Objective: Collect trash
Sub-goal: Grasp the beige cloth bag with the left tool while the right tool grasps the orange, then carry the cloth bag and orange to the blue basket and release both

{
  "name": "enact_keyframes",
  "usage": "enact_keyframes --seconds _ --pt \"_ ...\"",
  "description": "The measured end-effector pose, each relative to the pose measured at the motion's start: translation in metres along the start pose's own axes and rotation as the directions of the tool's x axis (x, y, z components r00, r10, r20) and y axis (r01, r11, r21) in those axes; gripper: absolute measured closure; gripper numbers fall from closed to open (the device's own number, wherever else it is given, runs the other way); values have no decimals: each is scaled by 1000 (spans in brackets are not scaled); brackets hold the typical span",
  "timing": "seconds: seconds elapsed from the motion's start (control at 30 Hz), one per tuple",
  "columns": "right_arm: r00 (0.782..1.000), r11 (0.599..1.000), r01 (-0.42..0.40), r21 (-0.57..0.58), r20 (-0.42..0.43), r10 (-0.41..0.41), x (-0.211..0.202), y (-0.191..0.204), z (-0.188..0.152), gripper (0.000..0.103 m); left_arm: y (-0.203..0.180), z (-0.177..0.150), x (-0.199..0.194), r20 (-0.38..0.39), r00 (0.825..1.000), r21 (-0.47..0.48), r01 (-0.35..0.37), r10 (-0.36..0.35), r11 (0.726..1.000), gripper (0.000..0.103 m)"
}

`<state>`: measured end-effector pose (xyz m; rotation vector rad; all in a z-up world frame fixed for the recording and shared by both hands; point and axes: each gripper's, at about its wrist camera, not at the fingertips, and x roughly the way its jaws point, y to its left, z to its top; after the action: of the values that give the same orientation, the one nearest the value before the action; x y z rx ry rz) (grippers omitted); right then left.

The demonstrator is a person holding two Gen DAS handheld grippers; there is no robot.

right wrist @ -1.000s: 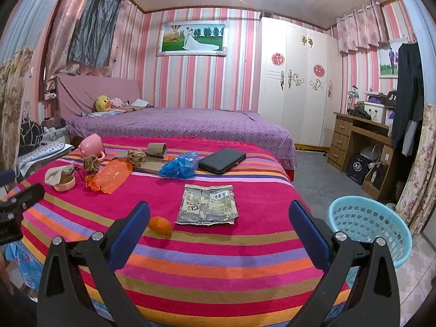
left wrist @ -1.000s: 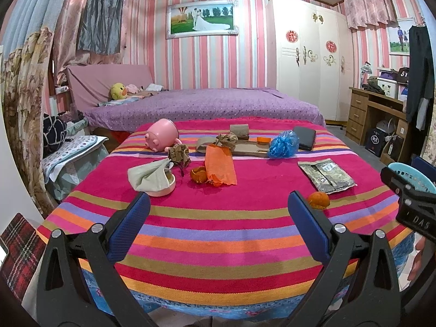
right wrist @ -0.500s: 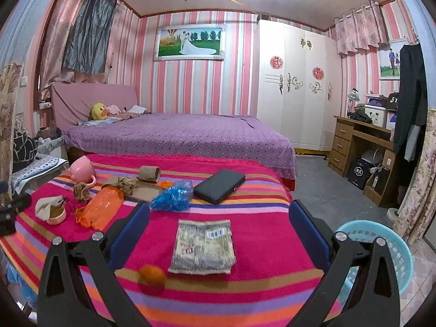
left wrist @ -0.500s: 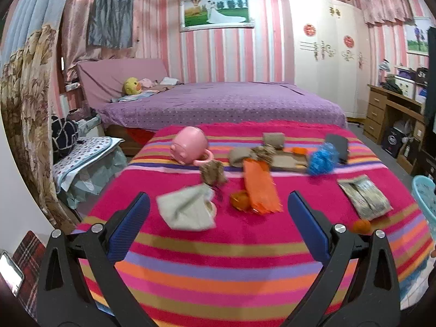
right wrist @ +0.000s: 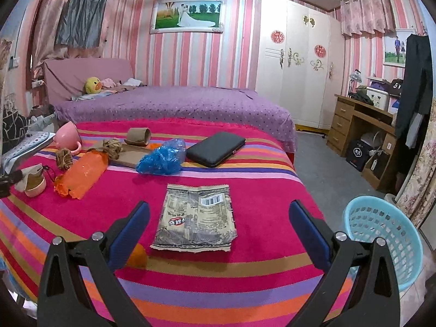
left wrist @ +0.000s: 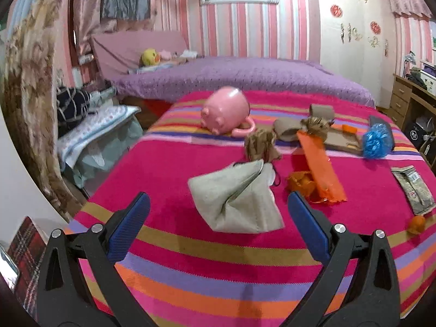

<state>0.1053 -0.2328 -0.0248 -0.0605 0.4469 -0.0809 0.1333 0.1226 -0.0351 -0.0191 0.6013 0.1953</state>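
Note:
Trash lies on a striped tablecloth (left wrist: 190, 256). My left gripper (left wrist: 218, 218) is open, its fingers on either side of a crumpled grey-green napkin (left wrist: 237, 199) just ahead. Beyond the napkin lie an orange wrapper (left wrist: 321, 169), a brown paper ball (left wrist: 260, 145) and a blue plastic wad (left wrist: 376, 141). My right gripper (right wrist: 218, 223) is open around the near end of a flat printed foil packet (right wrist: 197, 215). An orange peel (right wrist: 136, 256) sits by its left finger. A light blue basket (right wrist: 384, 239) stands on the floor at the right.
A pink pig mug (left wrist: 224, 111) lies on its side at the back left. A black case (right wrist: 215, 148), a cardboard roll (right wrist: 139, 135) and brown cardboard (right wrist: 128, 156) sit farther back. A purple bed (right wrist: 177, 103) is behind, a wooden desk (right wrist: 357, 125) to the right.
My left gripper has swung left and come close to the grey-green napkin. My right gripper has moved forward and down over the foil packet. Both have stayed open.

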Motion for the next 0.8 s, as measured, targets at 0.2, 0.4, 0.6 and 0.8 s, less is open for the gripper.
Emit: enact_keyframes --seconds 0.2,0.4,0.6,0.8 --pt "999 999 -36 -14 -28 36 5 6 -3 4 -14 -2 19 -56 996 35 71 -69 997 41" --pt "996 997 -71 -5 -45 71 5 10 -9 4 -7 -5 6 -16 997 40 79 -79 996 75" --pt "990 992 -118 -35 -86 115 5 26 -24 4 7 -18 -30 40 999 26 16 -17 1000 76" --pt "979 984 -167 -62 -125 159 14 47 -34 5 8 -34 -64 72 997 -7 -27 28 1000 76"
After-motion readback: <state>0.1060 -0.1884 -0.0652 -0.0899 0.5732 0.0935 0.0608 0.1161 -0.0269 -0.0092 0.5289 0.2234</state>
